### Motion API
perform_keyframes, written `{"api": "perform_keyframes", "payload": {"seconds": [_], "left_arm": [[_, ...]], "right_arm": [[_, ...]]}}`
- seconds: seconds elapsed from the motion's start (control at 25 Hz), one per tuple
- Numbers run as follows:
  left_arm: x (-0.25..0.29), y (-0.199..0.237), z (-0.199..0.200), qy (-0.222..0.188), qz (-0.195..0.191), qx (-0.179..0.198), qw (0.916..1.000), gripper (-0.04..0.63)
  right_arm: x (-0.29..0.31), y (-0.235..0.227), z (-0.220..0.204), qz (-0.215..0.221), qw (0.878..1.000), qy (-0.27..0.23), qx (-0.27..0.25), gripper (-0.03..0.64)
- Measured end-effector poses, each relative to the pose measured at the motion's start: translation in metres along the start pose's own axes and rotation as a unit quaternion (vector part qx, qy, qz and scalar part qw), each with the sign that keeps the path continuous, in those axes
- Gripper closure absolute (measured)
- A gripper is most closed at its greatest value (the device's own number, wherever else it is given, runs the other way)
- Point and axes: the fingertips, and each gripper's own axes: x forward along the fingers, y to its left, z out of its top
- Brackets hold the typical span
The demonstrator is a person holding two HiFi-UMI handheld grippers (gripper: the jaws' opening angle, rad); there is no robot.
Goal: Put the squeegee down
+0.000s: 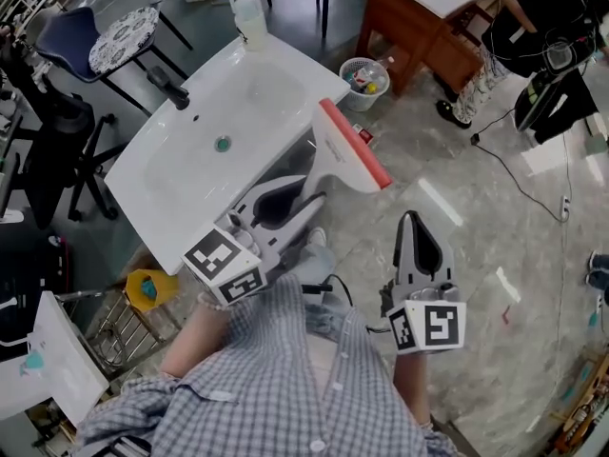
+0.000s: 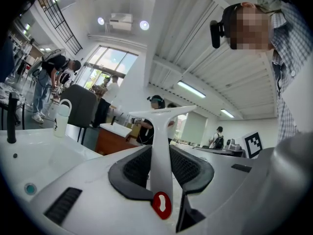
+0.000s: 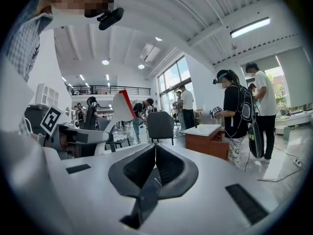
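white sink [image 1: 190, 150], left hand-held gripper [image 1: 306, 201] level, clamping squeegee [image 1: 347, 149]

Glossy white sink [image 1: 152, 165], smooth plastic squeegee [image 1: 344, 150], matt grey gripper shells.

The left gripper [image 1: 312, 196] reaches forward and rightward from the body, lying about level. Its jaws are clamped on the white handle of the squeegee [image 1: 344, 149]. In the left gripper view the handle stands upright between the dark pads [image 2: 134, 168], which press it from both sides. Its marker cube [image 1: 228, 265] sits nearest the body, with the bare left forearm [image 1: 195, 339] behind it. The right gripper [image 1: 412, 219] points forward, tipped slightly down (well apart from the left one). Its jaws meet at the tips with nothing between them, as the right gripper view shows. The right forearm [image 1: 411, 386] runs back from its own cube.
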Motion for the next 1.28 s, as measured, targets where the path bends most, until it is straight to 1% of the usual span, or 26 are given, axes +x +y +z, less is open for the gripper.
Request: {"api": "perform_keyframes", "payload": {"seconds": [0.24,0.52,0.72,1.0,1.16,1.28], "left_arm": [[0.023,0.026,0.002,0.009,0.007,0.004,0.9999,0.480],[0.048,0.056,0.004,0.014,0.012,-0.011,0.9998,0.480],[0.072,0.076,0.011,0.024,0.008,0.002,0.9997,0.480],[0.091,0.114,0.020,0.017,0.021,-0.003,0.9996,0.481],[0.093,0.136,0.027,0.012,0.027,0.000,0.9996,0.481],[0.094,0.150,0.032,0.005,0.039,0.000,0.9992,0.480]], "right_arm": [[0.031,-0.017,0.005,0.001,1.000,0.006,-0.001,0.607],[0.065,-0.037,0.011,0.000,1.000,0.016,-0.009,0.607],[0.097,-0.051,0.015,0.003,1.000,0.022,-0.013,0.607],[0.145,-0.055,0.017,0.025,0.999,0.030,-0.026,0.607],[0.165,-0.055,0.022,0.029,0.999,0.028,-0.030,0.607],[0.177,-0.059,0.028,0.031,0.999,0.021,-0.034,0.607]]}}
